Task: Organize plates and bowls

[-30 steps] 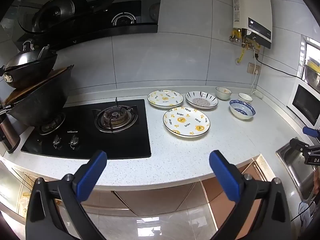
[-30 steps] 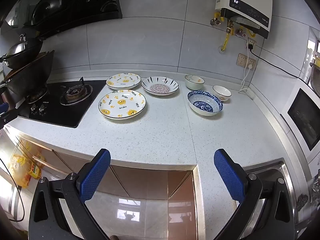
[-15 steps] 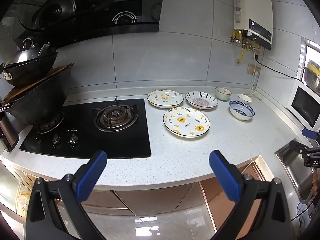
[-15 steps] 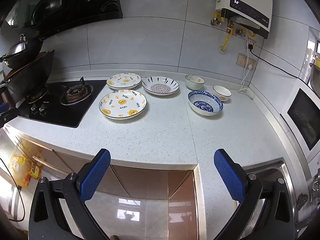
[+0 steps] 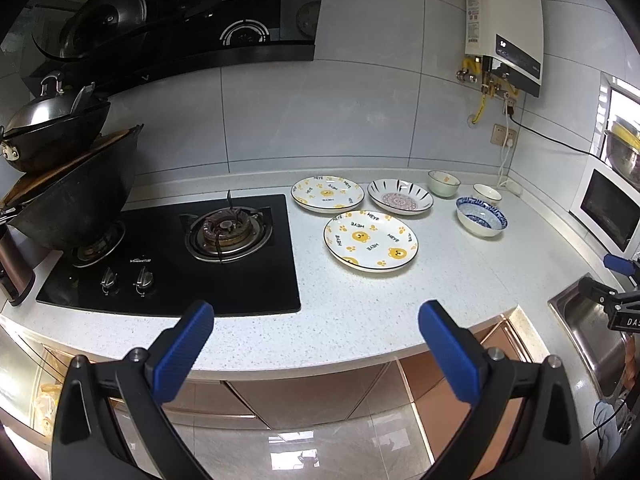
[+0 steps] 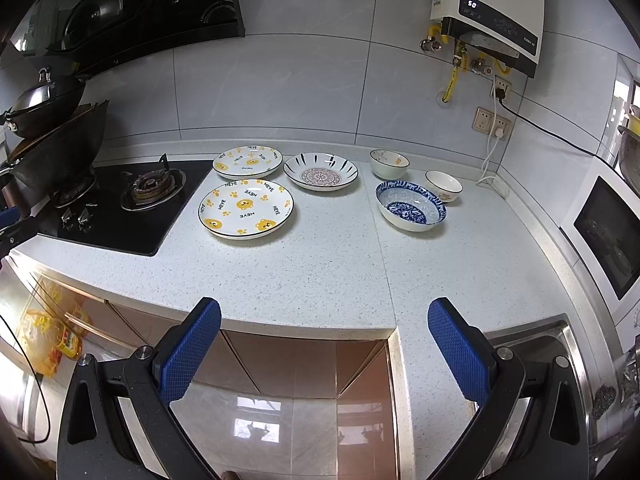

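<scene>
On the white counter [image 6: 328,272] lie two yellow bear plates, a near one [image 6: 245,208] [image 5: 371,240] and a far one [image 6: 247,162] [image 5: 327,194]. A patterned shallow plate [image 6: 321,176] [image 5: 400,202] sits to their right. A blue-patterned bowl [image 6: 411,206] [image 5: 480,216] and two small white bowls [image 6: 389,163] [image 6: 443,186] stand further right. My left gripper [image 5: 316,340] and right gripper [image 6: 324,340] are both open and empty, held off the counter's front edge, well short of the dishes.
A black gas hob [image 5: 172,252] lies left of the plates, with stacked woks [image 5: 68,192] on its far-left burner. A steel sink [image 6: 532,344] is at the right. A microwave [image 6: 604,232] stands on the right counter. A water heater [image 6: 488,8] hangs above.
Both views have shifted very slightly; the grippers stay open and no dish has moved.
</scene>
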Demonstrator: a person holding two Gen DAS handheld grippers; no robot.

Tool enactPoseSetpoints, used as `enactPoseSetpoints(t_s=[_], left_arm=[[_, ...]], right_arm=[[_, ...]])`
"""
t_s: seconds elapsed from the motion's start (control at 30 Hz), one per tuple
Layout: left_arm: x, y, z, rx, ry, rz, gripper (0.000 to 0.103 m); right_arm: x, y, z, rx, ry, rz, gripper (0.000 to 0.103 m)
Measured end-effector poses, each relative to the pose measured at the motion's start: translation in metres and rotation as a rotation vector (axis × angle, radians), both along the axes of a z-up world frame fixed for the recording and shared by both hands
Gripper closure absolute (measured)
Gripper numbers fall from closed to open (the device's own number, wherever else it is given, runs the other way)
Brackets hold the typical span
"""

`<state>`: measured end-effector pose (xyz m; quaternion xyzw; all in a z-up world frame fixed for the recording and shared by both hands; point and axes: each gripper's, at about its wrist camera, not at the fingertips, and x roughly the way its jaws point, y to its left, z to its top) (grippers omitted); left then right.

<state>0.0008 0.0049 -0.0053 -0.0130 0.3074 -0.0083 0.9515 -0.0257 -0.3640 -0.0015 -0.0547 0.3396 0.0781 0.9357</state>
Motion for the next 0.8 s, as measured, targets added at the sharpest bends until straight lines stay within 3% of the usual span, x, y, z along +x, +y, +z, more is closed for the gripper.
enactPoseSetpoints(t_s=[0.8], left_arm=[[-0.0042,-0.0006,0.0018,0.011,-0.001,-0.01,0.0]], right_arm=[[-0.0063,0.0025,0.0022,0.0,-0.01,-0.004,0.001]])
